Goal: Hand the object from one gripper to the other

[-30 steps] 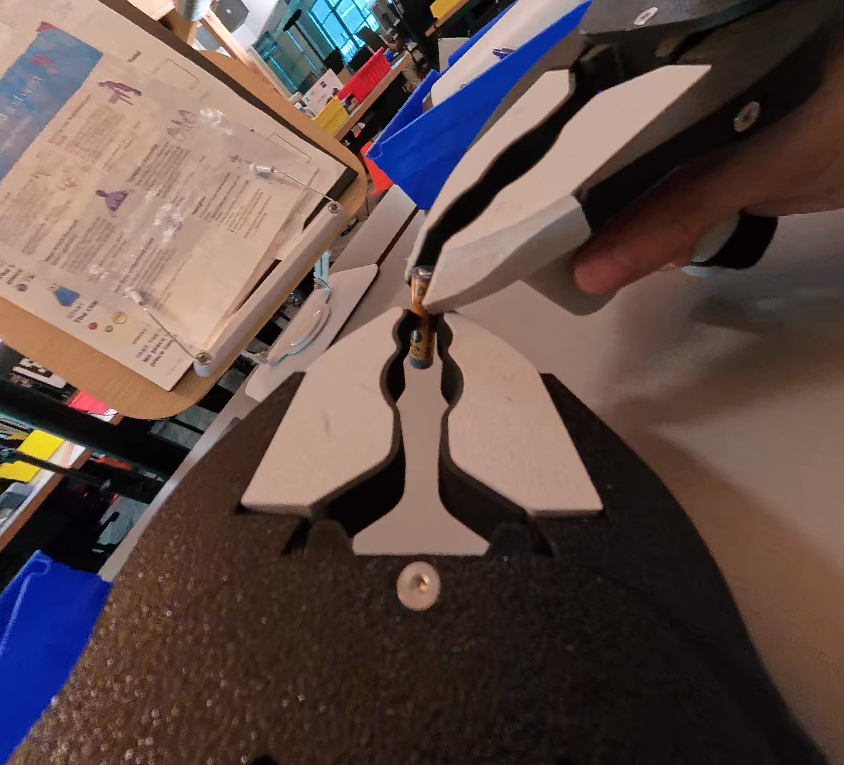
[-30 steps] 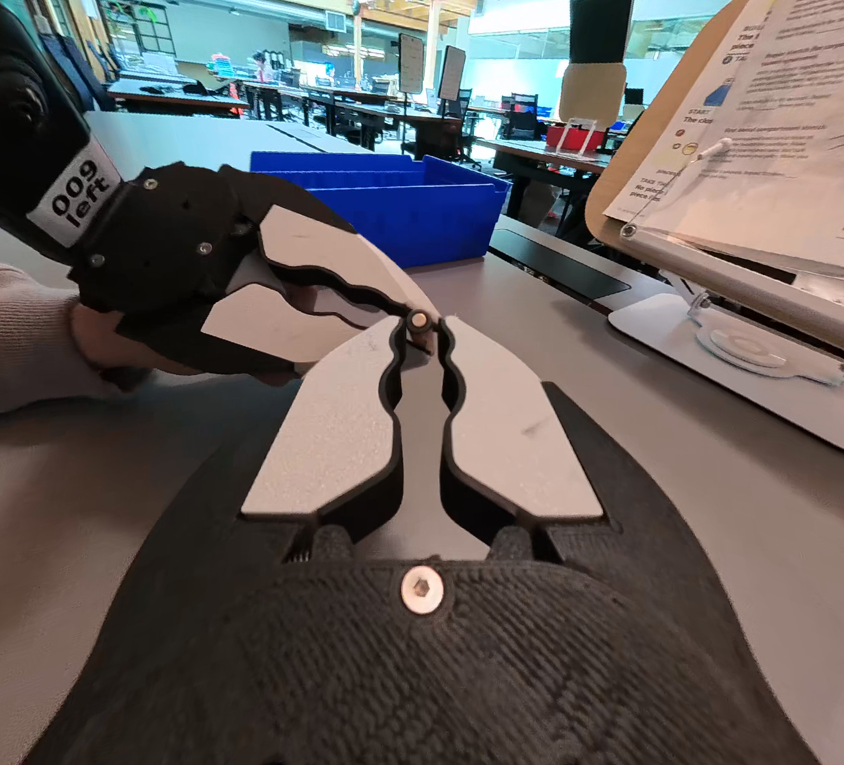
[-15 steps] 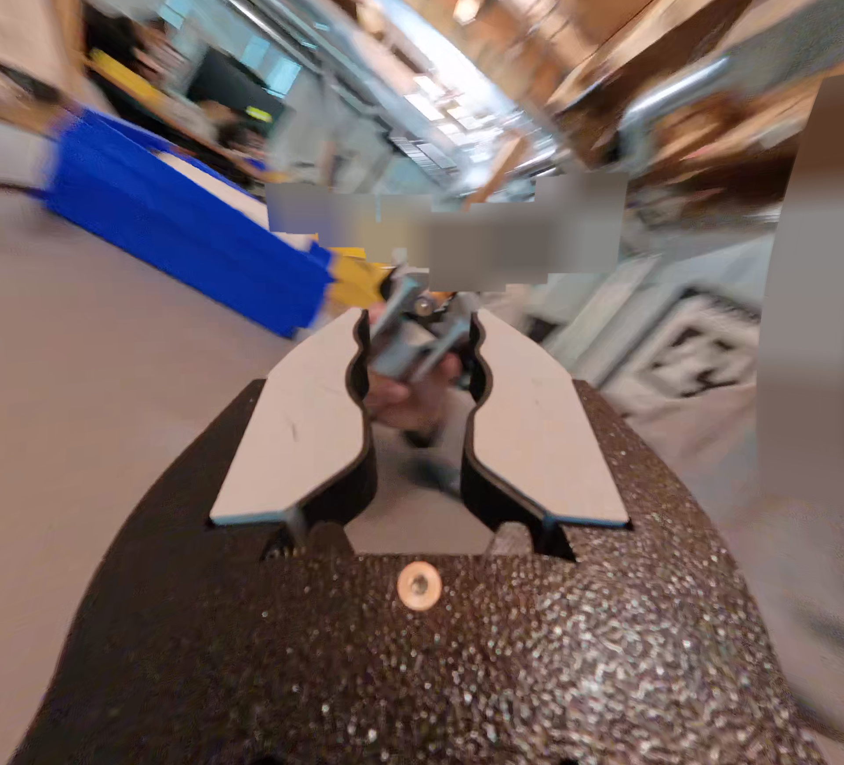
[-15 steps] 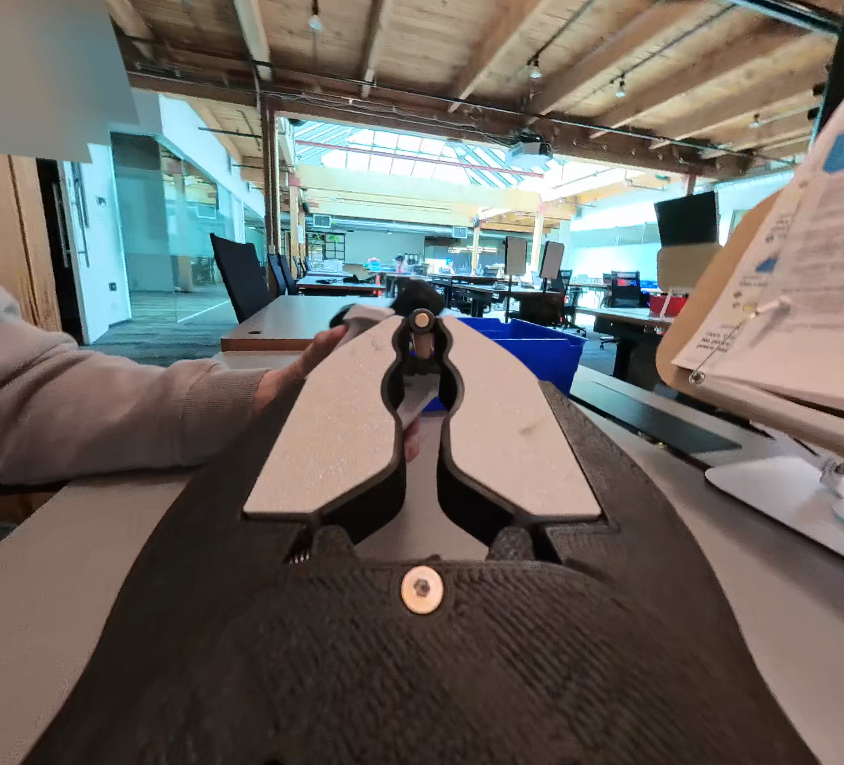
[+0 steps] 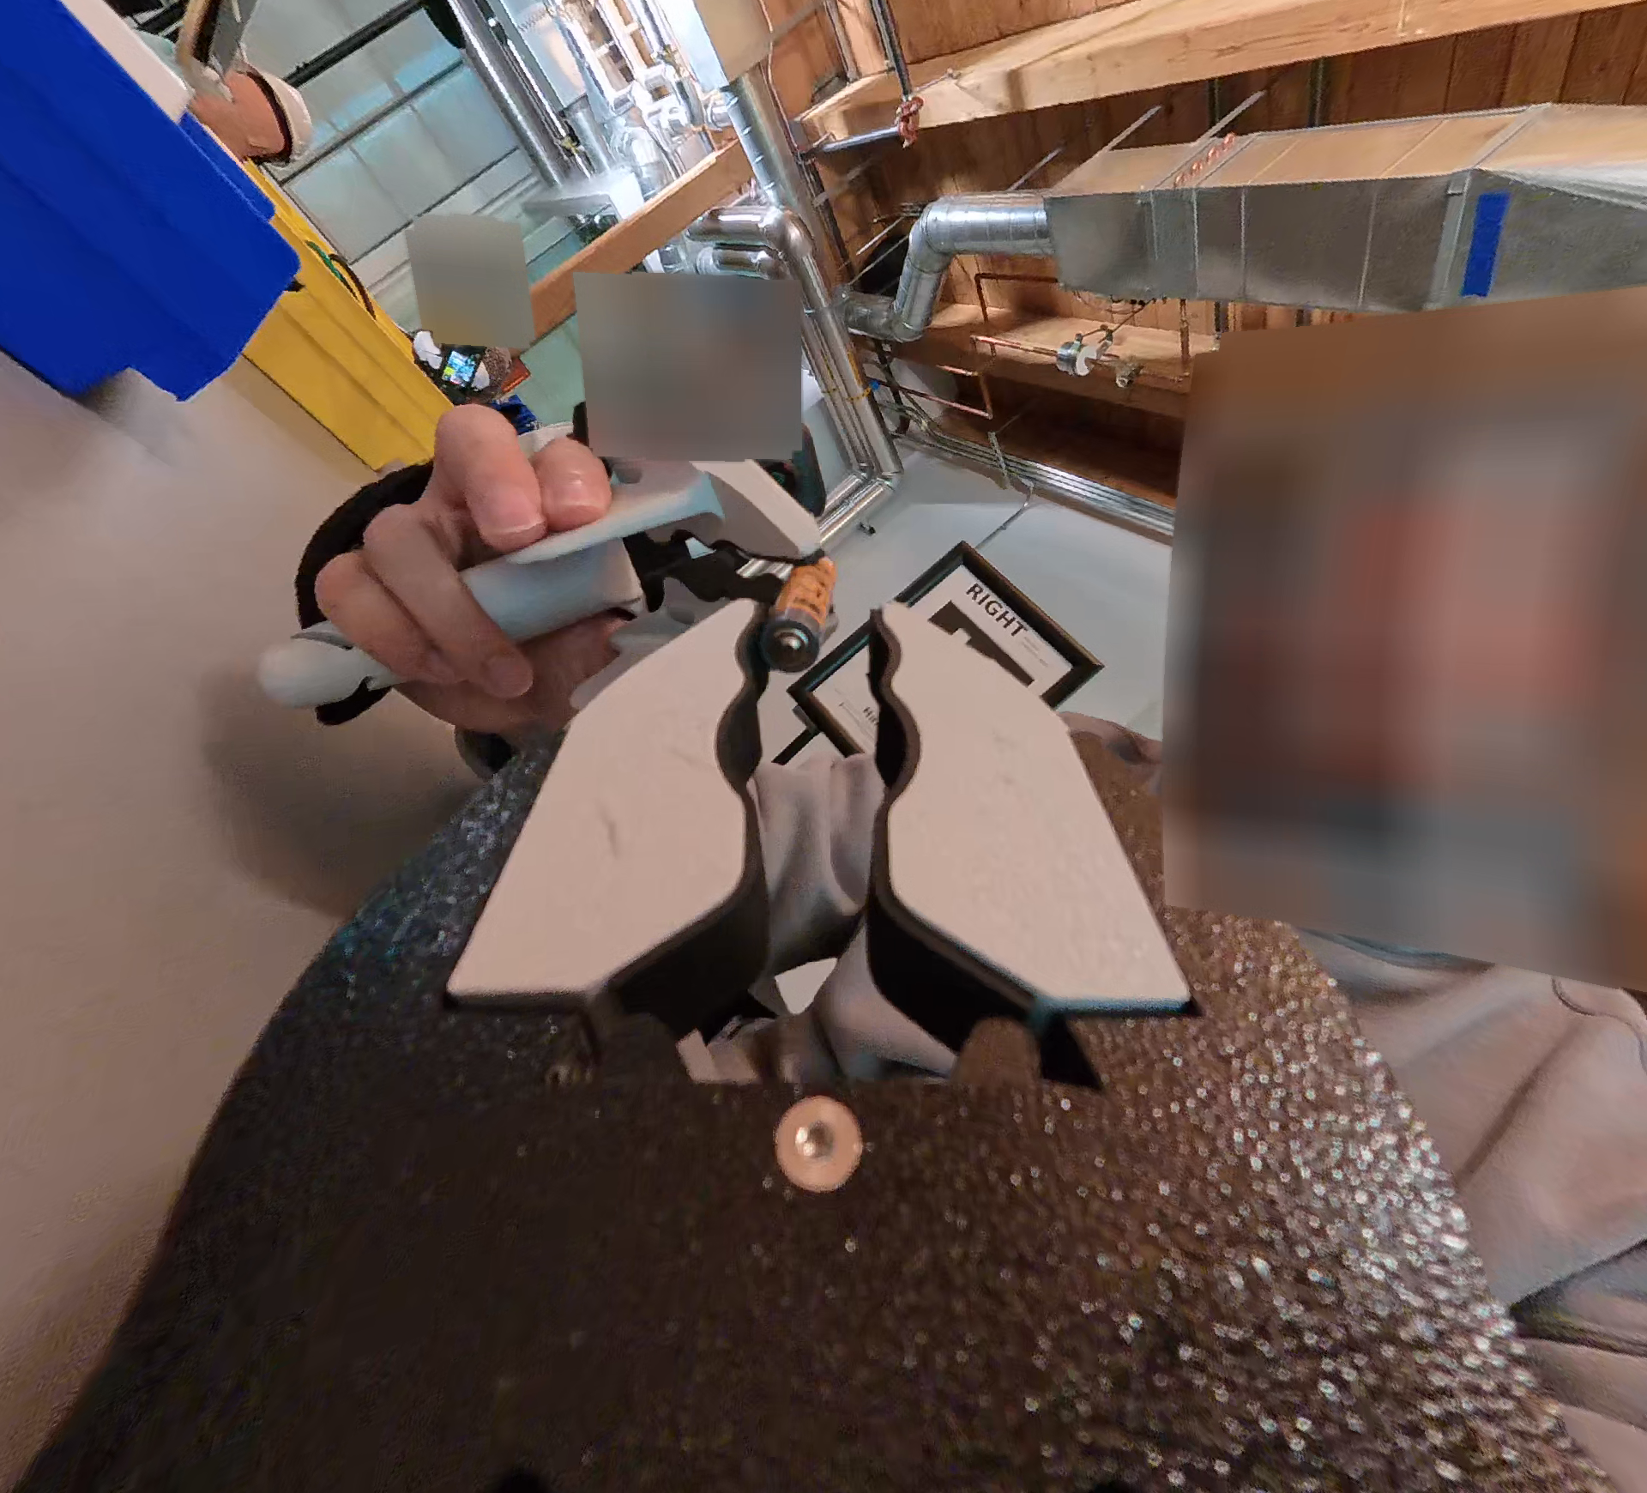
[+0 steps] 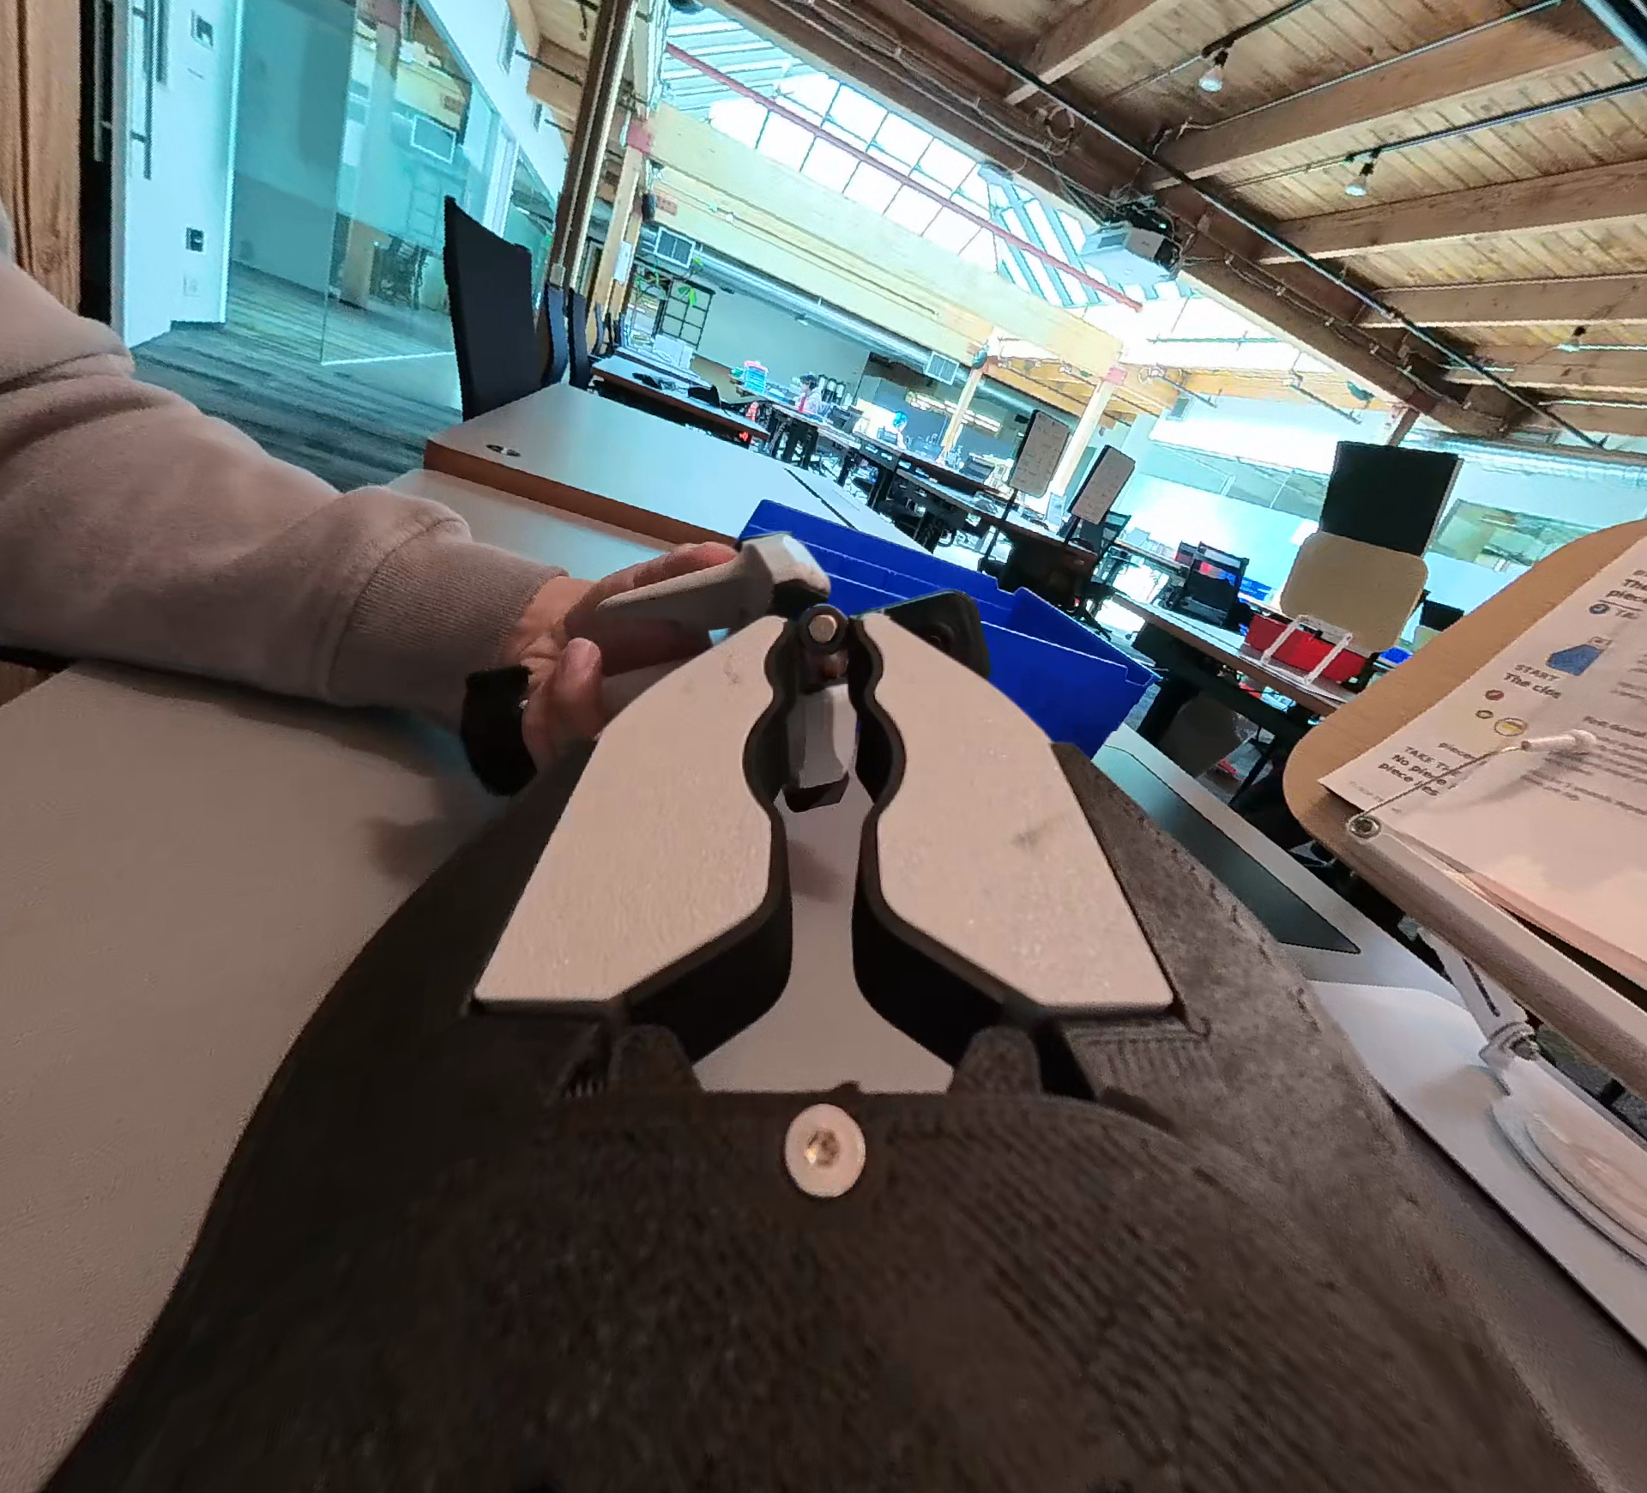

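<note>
The object is a small orange and black battery (image 5: pixel 799 610). My right gripper (image 6: pixel 822 634) is shut on it; in the right wrist view I see the battery's metal end (image 6: pixel 822 629) end-on between the tips. In the left wrist view the right gripper (image 5: pixel 789 559), held by a hand (image 5: pixel 446 585), holds the battery out sideways. My left gripper (image 5: pixel 811 619) is open and empty, with the battery just beyond its tips, by the left one. One left finger (image 6: pixel 815 746) shows behind the right jaws.
A blue bin (image 6: pixel 1034 639) stands on the grey table (image 6: pixel 178 871) behind the grippers; it also shows in the left wrist view (image 5: pixel 107 202) by a yellow bin (image 5: pixel 339 380). A wooden stand with a printed sheet (image 6: pixel 1470 737) is at the right. A framed sign (image 5: pixel 989 648) lies beyond the tips. My two grippers' fingertips are within a few centimetres of each other.
The left gripper was shut on the battery with the right gripper closing on it. The left has opened and let go, both grippers have swung upward, and the right alone holds the battery.
</note>
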Tool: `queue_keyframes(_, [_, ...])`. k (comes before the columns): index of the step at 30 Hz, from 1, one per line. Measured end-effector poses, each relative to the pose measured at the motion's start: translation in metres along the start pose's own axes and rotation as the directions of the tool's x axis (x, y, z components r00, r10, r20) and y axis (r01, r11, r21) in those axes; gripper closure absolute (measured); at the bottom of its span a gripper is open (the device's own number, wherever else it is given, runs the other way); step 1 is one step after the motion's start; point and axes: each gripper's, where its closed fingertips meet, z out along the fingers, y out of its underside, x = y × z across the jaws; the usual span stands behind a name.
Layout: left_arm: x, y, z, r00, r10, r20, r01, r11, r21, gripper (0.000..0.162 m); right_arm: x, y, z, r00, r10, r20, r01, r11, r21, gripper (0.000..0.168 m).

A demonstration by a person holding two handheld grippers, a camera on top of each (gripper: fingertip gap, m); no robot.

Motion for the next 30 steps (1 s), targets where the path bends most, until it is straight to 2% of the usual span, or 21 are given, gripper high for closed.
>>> queue_keyframes(2, [-0.001, 0.000, -0.001, 1.000, -0.023, -0.001, 0.023, 1.000, 0.002, 0.142, 0.000, 0.001, 0.000, 1.000, -0.003, 0.005, 0.003, 1.000, -0.011, 0.158])
queue_keyframes(4, [-0.004, 0.001, -0.002, 1.000, -0.006, 0.024, 0.006, 1.000, -0.008, 0.151, -0.002, 0.003, 0.000, 1.000, -0.009, 0.013, 0.009, 1.000, -0.022, 0.158])
queue_keyframes(6, [-0.006, -0.001, -0.004, 0.999, 0.021, 0.050, -0.021, 1.000, -0.001, 0.152, 0.001, 0.006, 0.000, 1.000, -0.017, -0.003, 0.016, 0.999, -0.045, 0.158])
queue_keyframes(9, [-0.017, -0.006, -0.009, 0.971, 0.155, 0.180, -0.154, 0.988, -0.019, 0.152, 0.008, 0.019, -0.002, 0.998, -0.021, -0.054, 0.015, 0.993, -0.120, 0.157])
queue_keyframes(11, [-0.027, -0.011, -0.015, 0.911, 0.281, 0.302, -0.278, 0.959, -0.056, 0.152, 0.016, 0.021, -0.003, 0.993, 0.038, -0.113, -0.052, 0.992, -0.117, 0.143])
queue_keyframes(13, [-0.033, -0.017, -0.023, 0.787, 0.474, 0.395, -0.461, 0.877, -0.134, 0.152, 0.024, 0.028, -0.002, 0.950, 0.279, -0.142, -0.295, 0.950, -0.107, 0.128])
queue_keyframes(14, [-0.034, -0.021, -0.026, 0.700, 0.570, 0.430, -0.551, 0.814, -0.183, 0.152, 0.028, 0.034, -0.002, 0.892, 0.425, -0.155, -0.443, 0.891, -0.104, 0.114])
queue_keyframes(15, [-0.034, -0.024, -0.029, 0.597, 0.663, 0.451, -0.637, 0.734, -0.236, 0.152, 0.029, 0.040, -0.002, 0.813, 0.562, -0.149, -0.579, 0.809, -0.105, 0.108])
queue_keyframes(17, [-0.030, -0.027, -0.030, 0.376, 0.822, 0.428, -0.772, 0.533, -0.347, 0.152, 0.026, 0.048, -0.003, 0.603, 0.791, -0.105, -0.798, 0.597, -0.082, 0.099])
queue_keyframes(19, [-0.027, -0.023, -0.027, 0.200, 0.911, 0.361, -0.826, 0.355, -0.438, 0.152, 0.023, 0.048, -0.002, 0.396, 0.918, -0.014, -0.917, 0.395, -0.048, 0.109])
queue_keyframes(21, [-0.028, -0.015, -0.021, 0.111, 0.951, 0.287, -0.833, 0.246, -0.495, 0.152, 0.018, 0.042, -0.001, 0.273, 0.959, 0.076, -0.960, 0.277, -0.043, 0.118])
queue_keyframes(23, [-0.032, -0.009, -0.018, 0.061, 0.970, 0.237, -0.828, 0.181, -0.531, 0.152, 0.010, 0.042, 0.001, 0.245, 0.965, 0.096, -0.963, 0.254, -0.089, 0.124])
queue_keyframes(25, [-0.035, -0.006, -0.018, 0.027, 0.977, 0.211, -0.820, 0.143, -0.554, 0.152, 0.003, 0.044, 0.002, 0.267, 0.960, 0.088, -0.952, 0.277, -0.128, 0.126])
queue_keyframes(26, [-0.037, -0.004, -0.018, 0.019, 0.980, 0.197, -0.814, 0.129, -0.566, 0.152, 0.002, 0.043, 0.003, 0.273, 0.957, 0.095, -0.949, 0.285, -0.135, 0.131])
queue_keyframes(27, [-0.038, -0.003, -0.018, 0.013, 0.982, 0.191, -0.808, 0.122, -0.576, 0.152, 0.000, 0.040, 0.002, 0.275, 0.954, 0.118, -0.946, 0.290, -0.142, 0.149])
queue_keyframes(28, [-0.039, -0.004, -0.019, -0.001, 0.981, 0.194, -0.803, 0.115, -0.585, 0.152, 0.000, 0.037, 0.002, 0.273, 0.952, 0.137, -0.946, 0.292, -0.142, 0.156])
queue_keyframes(30, [-0.039, -0.003, -0.019, 0.000, 0.982, 0.190, -0.803, 0.114, -0.586, 0.152, -0.002, 0.037, 0.002, 0.301, 0.943, 0.141, -0.934, 0.322, -0.158, 0.156])
